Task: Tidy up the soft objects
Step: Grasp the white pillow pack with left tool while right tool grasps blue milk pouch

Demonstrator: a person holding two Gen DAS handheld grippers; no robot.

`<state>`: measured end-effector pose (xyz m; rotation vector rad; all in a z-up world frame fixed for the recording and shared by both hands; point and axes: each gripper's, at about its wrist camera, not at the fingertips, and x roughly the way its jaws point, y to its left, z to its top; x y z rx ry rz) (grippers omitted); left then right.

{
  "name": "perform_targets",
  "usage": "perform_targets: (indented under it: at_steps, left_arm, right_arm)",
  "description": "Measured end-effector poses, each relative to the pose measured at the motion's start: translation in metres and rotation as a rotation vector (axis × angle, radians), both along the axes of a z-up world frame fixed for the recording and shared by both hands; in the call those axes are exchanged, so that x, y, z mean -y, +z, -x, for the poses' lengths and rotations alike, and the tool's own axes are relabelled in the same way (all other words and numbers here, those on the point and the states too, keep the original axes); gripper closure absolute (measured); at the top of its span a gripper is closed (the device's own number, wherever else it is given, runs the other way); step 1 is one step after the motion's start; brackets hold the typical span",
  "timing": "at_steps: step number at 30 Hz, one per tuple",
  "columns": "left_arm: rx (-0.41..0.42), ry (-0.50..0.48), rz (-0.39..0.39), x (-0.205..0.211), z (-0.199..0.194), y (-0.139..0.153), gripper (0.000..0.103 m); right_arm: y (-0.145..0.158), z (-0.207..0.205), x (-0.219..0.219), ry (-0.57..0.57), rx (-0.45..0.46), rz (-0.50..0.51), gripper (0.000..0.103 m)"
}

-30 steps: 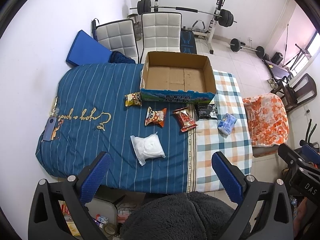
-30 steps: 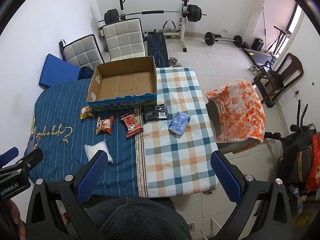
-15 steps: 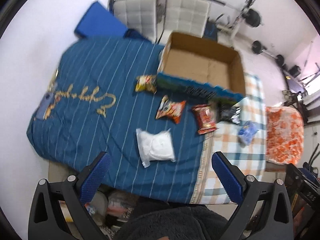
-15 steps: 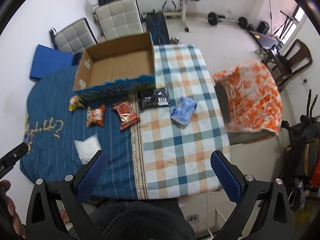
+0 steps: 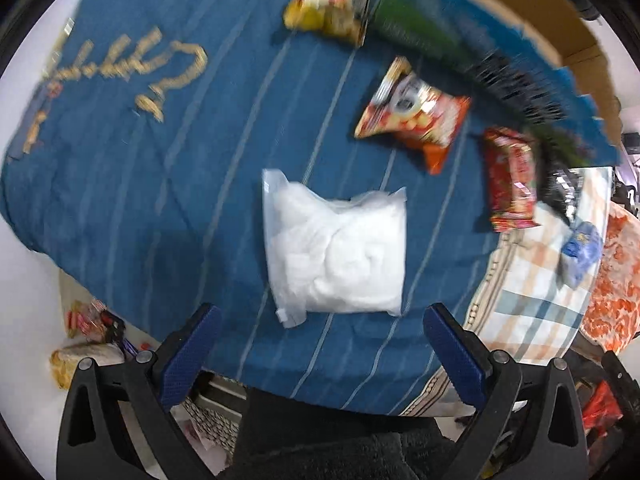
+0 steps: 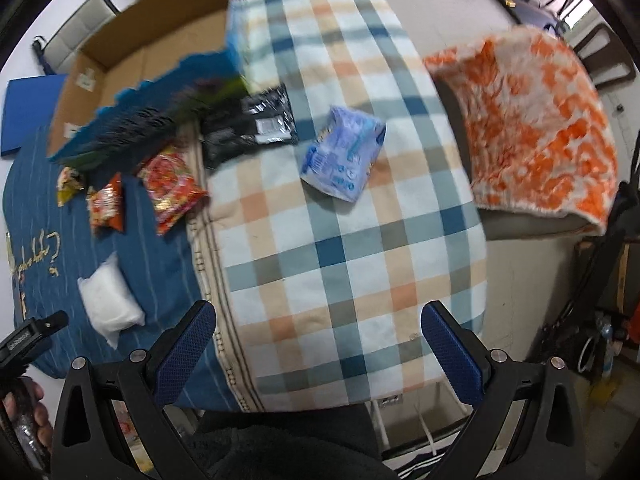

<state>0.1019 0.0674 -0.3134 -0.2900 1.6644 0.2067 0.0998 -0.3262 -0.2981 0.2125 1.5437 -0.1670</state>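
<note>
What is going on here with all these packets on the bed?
A person holds two grippers, both open and empty. The left gripper points at a white soft pack in clear plastic on the blue striped blanket. The right gripper faces a light blue packet on the checked blanket. The open cardboard box holds nothing visible.

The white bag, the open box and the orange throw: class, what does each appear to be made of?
white bag: clear, slightly glossy plastic film over soft white filling, perhaps cotton; it crinkles and bulges.
open box: corrugated cardboard, matte brown inside, printed blue outside.
orange throw: fuzzy fleece-like fabric, judging by its nap.
</note>
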Motion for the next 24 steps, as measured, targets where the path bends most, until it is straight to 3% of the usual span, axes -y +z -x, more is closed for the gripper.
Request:
perform_targets:
  at_steps: [5,12,24]
  left_arm:
    - [-0.099,0.033,0.068,-0.001,-0.014,-0.053,0.000]
    - [-0.185,0.029,0.051,0.006,-0.025,-0.102,0.000]
    - [-0.166,-0.021,-0.078,0.027,-0.035,-0.122,0.000]
  right_arm:
    - [-0.034,-0.009,0.018,-0.028,-0.045,0.014,0.000]
    - [-0.063,-0.034,0.040,-0.077,-0.076,0.015,0.000]
    - [-0.086,-0.086,0.071,-0.168,-0.059,0.019,0.000]
